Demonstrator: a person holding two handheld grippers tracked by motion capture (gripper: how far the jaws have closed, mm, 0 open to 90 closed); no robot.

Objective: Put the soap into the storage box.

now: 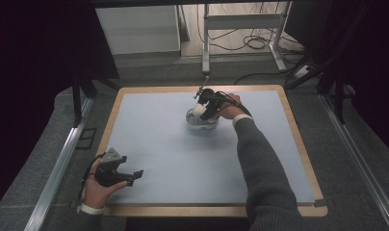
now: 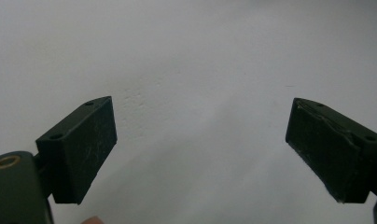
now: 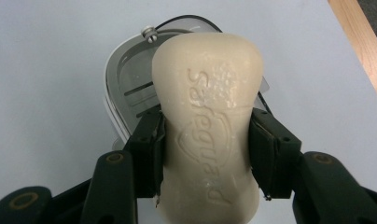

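Note:
My right gripper (image 3: 205, 149) is shut on a cream bar of soap (image 3: 207, 112), clamping its narrow waist from both sides. The soap hangs just over an open soap dish (image 3: 126, 79) with a clear lid and slotted floor. In the high view the right gripper (image 1: 207, 108) holds the soap (image 1: 199, 110) above the soap dish (image 1: 201, 123) at the far middle of the pale blue mat (image 1: 159, 144). My left gripper (image 1: 135, 175) rests low at the mat's near left corner, jaws wide apart. In the left gripper view its fingers (image 2: 81, 149) frame bare mat (image 2: 200, 93).
A wooden border (image 1: 110, 120) frames the mat, with grey felt around it. Metal rails (image 1: 58, 163) run along both sides. Table legs and cables (image 1: 255, 41) lie on the floor beyond the far edge.

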